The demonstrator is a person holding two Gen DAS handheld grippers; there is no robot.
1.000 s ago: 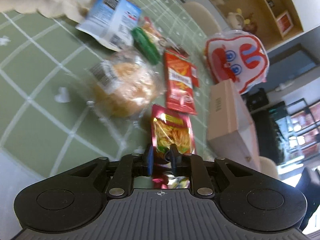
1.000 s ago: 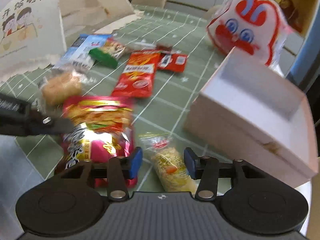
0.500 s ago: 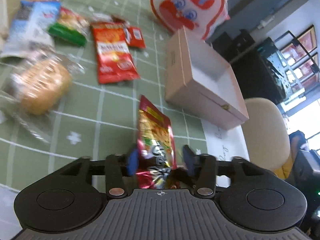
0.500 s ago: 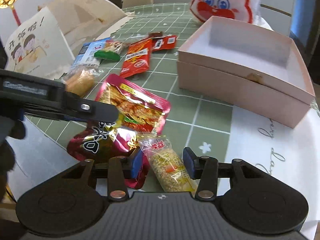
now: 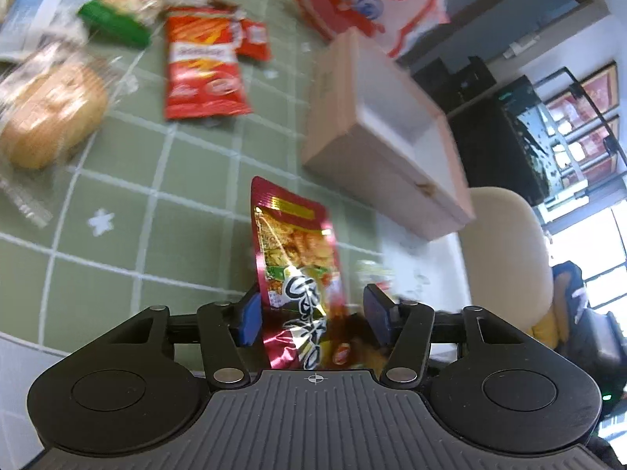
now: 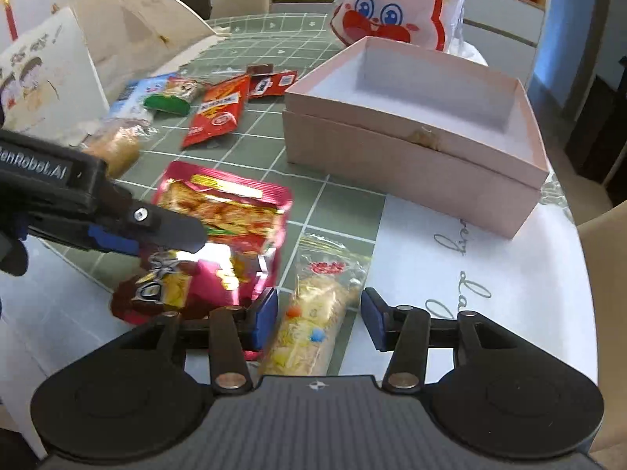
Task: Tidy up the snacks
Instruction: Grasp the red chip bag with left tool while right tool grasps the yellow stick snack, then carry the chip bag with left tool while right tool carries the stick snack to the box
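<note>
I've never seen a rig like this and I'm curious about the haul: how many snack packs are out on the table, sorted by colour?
Red or magenta packs: 3 (magenta foil snack bag, red chip bag, small red packet)
Clear-wrapped: 2 (bread bun, clear noodle-snack pack)
Green-ended pack: 1
Blue and white pack: 1
Total: 7

- The table point(image 6: 243, 145) has a green cloth with a white grid.
- On it stand an open pink box point(image 6: 415, 133) and a bunny bag point(image 6: 395, 4).
- Red packets point(image 6: 215, 113), a bun point(image 5: 51, 113) and a clear noodle packet point(image 6: 313, 313) lie flat.
</note>
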